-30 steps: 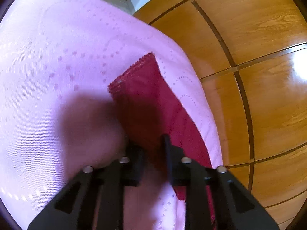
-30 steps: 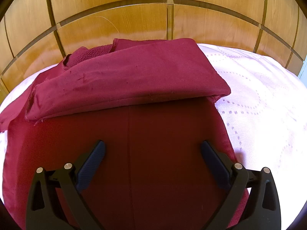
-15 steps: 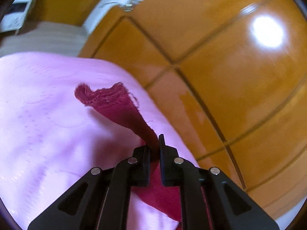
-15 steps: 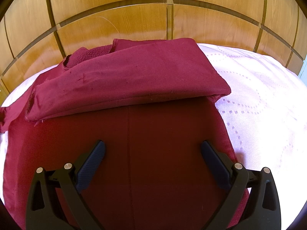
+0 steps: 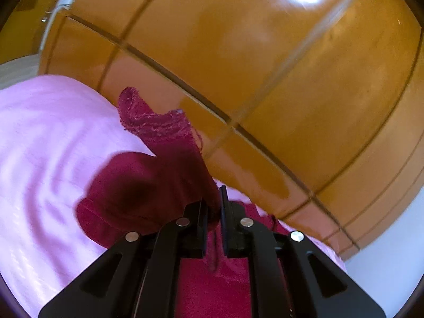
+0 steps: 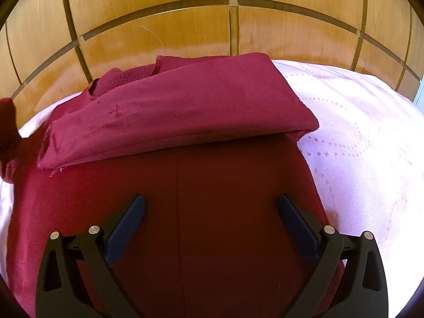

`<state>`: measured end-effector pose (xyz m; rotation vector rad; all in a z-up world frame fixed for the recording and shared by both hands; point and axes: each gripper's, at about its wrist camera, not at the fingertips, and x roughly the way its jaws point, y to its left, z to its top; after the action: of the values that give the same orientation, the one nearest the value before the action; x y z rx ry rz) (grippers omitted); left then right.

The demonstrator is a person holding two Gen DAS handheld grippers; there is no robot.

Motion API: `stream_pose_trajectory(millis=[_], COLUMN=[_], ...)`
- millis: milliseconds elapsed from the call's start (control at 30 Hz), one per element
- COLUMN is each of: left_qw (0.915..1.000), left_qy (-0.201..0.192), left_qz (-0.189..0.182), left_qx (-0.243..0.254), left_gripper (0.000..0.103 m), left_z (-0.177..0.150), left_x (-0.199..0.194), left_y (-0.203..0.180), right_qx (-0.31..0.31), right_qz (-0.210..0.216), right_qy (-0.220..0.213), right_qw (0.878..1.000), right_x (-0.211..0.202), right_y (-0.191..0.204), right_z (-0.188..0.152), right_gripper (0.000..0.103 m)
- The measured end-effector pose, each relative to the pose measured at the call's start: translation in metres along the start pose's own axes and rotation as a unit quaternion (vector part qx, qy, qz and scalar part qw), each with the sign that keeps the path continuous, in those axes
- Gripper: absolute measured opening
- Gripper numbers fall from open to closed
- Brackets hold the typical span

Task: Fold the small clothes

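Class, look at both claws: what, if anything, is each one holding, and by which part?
The left claw pinches the dark red garment by a lifted strip near its rough-cut end. The right claw stands open over it, holding nothing.

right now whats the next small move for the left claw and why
Probably carry the pinched corner across over the flat part of the maroon garment and lower it there. The left claw is shut on a raised flap of that cloth, off the pink bedcover, while the right claw is open over the garment's flat middle.
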<state>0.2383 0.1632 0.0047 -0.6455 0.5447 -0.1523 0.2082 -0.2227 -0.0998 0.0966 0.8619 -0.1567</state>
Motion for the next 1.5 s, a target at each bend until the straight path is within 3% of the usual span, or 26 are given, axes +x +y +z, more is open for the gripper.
stream_pose_trajectory(millis=[200, 433, 500, 633, 800, 900, 1000, 1100, 1200, 1300, 1367, 1433, 1500], left_qw=[0.9972, 0.9881, 0.9841, 0.9751, 0.9704, 0.9754, 0.9815, 0.985, 0.9821, 0.9779, 0.9766, 0.9788, 0.9805], left_qy=[0.05, 0.106, 0.12, 0.143, 0.137, 0.11, 0.058, 0.028, 0.036, 0.053, 0.056, 0.055, 0.056], left_qz=[-0.003, 0.012, 0.022, 0.023, 0.018, 0.034, 0.089, 0.145, 0.183, 0.202, 0.208, 0.197, 0.188], left_qx=[0.055, 0.111, 0.129, 0.168, 0.198, 0.188, 0.159, 0.089, 0.03, -0.006, -0.004, 0.006, 0.014], left_gripper=[0.007, 0.007, 0.013, 0.057, 0.076, 0.08, 0.084, 0.084, 0.083, 0.081, 0.08, 0.08, 0.08], left_z=[-0.044, -0.078, -0.089, -0.114, -0.13, -0.13, -0.12, -0.105, -0.097, -0.097, -0.096, -0.093, -0.089], left_x=[0.031, 0.083, 0.096, 0.111, 0.088, 0.07, 0.041, 0.02, 0.019, 0.027, 0.033, 0.036, 0.041], left_y=[-0.055, -0.08, -0.083, -0.096, -0.092, -0.077, -0.046, -0.003, 0.03, 0.051, 0.054, 0.051, 0.051], right_qx=[0.004, 0.006, 0.006, 0.007, 0.009, 0.012, 0.019, 0.028, 0.044, 0.063, 0.058, 0.05, 0.058], right_qz=[0.005, 0.007, 0.007, 0.008, 0.01, 0.014, 0.024, 0.032, 0.071, 0.14, 0.177, 0.196, 0.213], right_qy=[-0.002, -0.003, -0.003, -0.003, -0.004, -0.006, -0.011, -0.033, -0.05, -0.047, -0.026, 0.0, 0.027], right_qw=[1.0, 1.0, 1.0, 1.0, 1.0, 1.0, 0.999, 0.999, 0.995, 0.987, 0.982, 0.979, 0.975], right_x=[0.0, -0.001, -0.001, -0.001, 0.0, -0.001, -0.003, -0.013, -0.03, -0.039, -0.035, -0.023, -0.005], right_y=[-0.001, -0.001, -0.001, -0.001, -0.001, -0.003, -0.006, -0.009, -0.01, -0.002, 0.013, 0.029, 0.042], right_z=[-0.001, -0.001, -0.001, -0.001, -0.002, -0.002, -0.002, -0.003, 0.003, 0.016, 0.03, 0.04, 0.049], right_gripper=[0.099, 0.099, 0.099, 0.099, 0.099, 0.099, 0.099, 0.097, 0.077, 0.068, 0.062, 0.053, 0.05])
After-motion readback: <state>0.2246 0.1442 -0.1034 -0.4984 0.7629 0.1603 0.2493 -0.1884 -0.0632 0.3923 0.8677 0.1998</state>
